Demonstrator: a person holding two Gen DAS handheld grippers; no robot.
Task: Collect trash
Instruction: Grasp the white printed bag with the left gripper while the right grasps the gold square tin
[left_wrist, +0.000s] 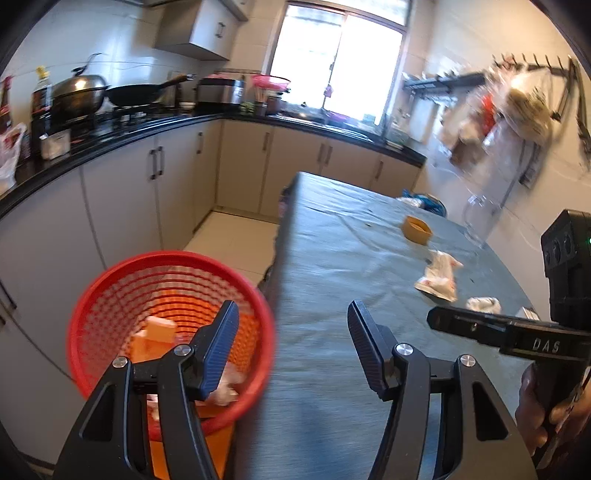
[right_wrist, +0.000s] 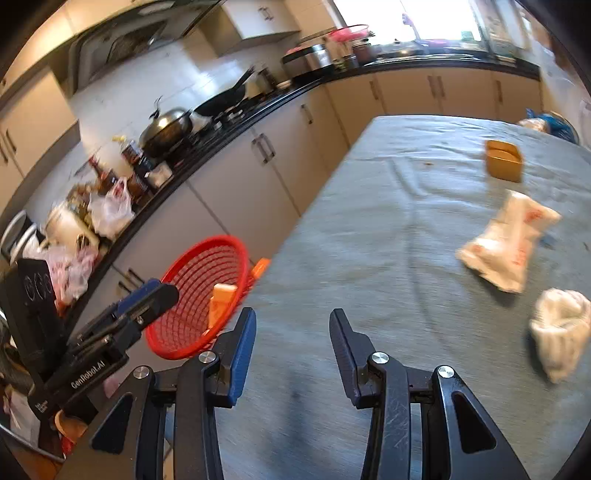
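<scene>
Left gripper (left_wrist: 291, 343) hovers beside the red mesh plastic basket (left_wrist: 110, 295) – right gripper (right_wrist: 291, 343) over the grey-clothed table (right_wrist: 388, 229); both spread wide, empty.

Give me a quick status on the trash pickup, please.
Both tongs open, empty. Red basket beside table holds some trash. Wrapper, crumpled tissue, orange container still on tablecloth. Path clear.

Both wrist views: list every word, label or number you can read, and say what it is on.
"DAS": on the right gripper.
"GenRobot.AI": on the left gripper.
Red print on the white wrapper: too blurred to read.
Labels on the counter bottles: too small and blurred to read.
</scene>
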